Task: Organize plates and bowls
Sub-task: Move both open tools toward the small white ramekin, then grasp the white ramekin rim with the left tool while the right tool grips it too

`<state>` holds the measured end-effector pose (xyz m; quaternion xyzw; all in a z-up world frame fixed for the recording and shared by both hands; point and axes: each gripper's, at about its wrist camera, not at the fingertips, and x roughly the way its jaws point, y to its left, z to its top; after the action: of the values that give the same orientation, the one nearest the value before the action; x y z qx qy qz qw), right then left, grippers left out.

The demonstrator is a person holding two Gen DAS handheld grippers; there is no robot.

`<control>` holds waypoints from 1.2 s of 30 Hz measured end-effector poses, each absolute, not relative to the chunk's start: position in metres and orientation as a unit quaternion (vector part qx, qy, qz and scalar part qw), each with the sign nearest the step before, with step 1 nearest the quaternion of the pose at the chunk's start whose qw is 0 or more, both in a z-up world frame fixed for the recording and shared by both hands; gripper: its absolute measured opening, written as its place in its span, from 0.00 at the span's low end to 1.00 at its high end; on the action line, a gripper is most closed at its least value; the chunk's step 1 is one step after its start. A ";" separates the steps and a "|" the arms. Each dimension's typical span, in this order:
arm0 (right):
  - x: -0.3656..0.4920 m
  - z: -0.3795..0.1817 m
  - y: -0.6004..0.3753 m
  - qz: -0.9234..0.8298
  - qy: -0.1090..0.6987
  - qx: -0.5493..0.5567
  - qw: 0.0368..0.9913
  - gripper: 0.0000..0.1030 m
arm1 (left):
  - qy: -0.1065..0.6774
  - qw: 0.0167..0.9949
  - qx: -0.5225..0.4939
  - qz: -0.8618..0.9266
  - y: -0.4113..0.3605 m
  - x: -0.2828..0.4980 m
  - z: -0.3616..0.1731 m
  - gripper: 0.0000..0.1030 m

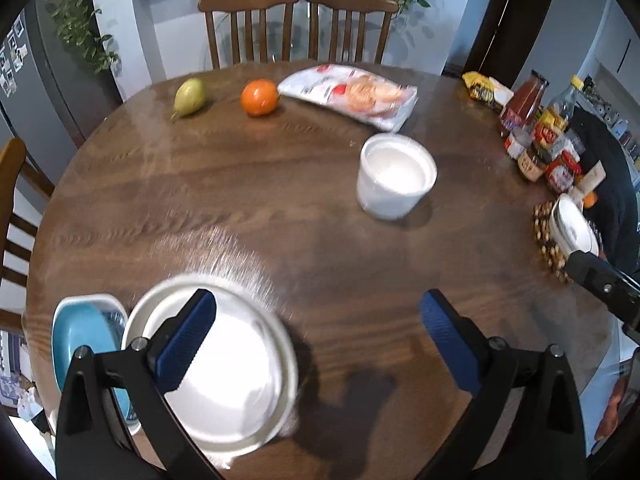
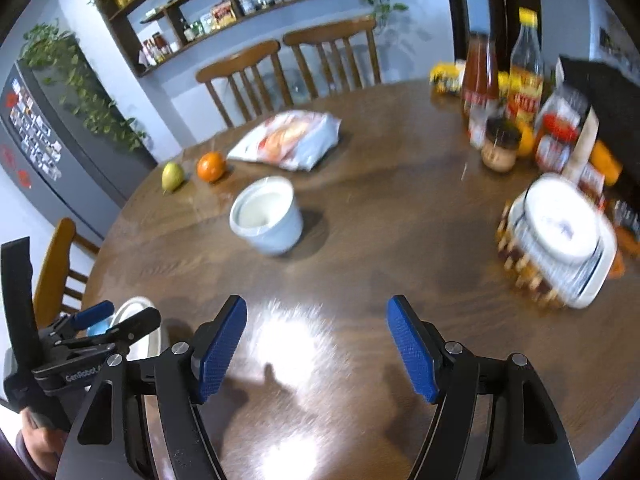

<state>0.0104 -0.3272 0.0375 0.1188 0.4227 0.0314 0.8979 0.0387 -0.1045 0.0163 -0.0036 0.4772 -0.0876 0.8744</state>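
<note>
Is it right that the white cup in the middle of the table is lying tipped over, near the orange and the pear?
Not quite. The white cup stands upright, its open top facing up, as both wrist views show. The rest holds: it is mid-table, with the orange and the pear beyond it.

bright overhead glare streaks the table (image 2: 360, 240), motion blur smears everything, and fisheye edges curve into black.

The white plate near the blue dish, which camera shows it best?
The left wrist view. The white plate fills its lower left beside the blue dish, nearly whole, with only one finger of the left gripper across it. The right wrist view shows just a sliver of its rim behind that gripper.
</note>
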 end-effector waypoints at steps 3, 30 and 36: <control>0.021 0.056 -0.335 0.038 0.403 0.107 0.908 0.71 | 0.471 0.878 -0.016 -0.085 -0.115 0.058 0.027 0.99; 0.192 -0.032 -0.311 0.157 0.507 0.143 0.835 0.71 | 0.518 0.854 -0.024 -0.053 -0.145 0.164 -0.034 0.73; 0.198 -0.049 -0.304 0.178 0.527 0.153 0.817 0.42 | 0.531 0.843 -0.038 -0.079 -0.154 0.171 -0.043 0.58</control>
<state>0.1975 -0.3038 -0.0491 0.1530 0.5267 0.1777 0.8171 0.1706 -0.1537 -0.0429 -0.0383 0.5309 -0.0786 0.8429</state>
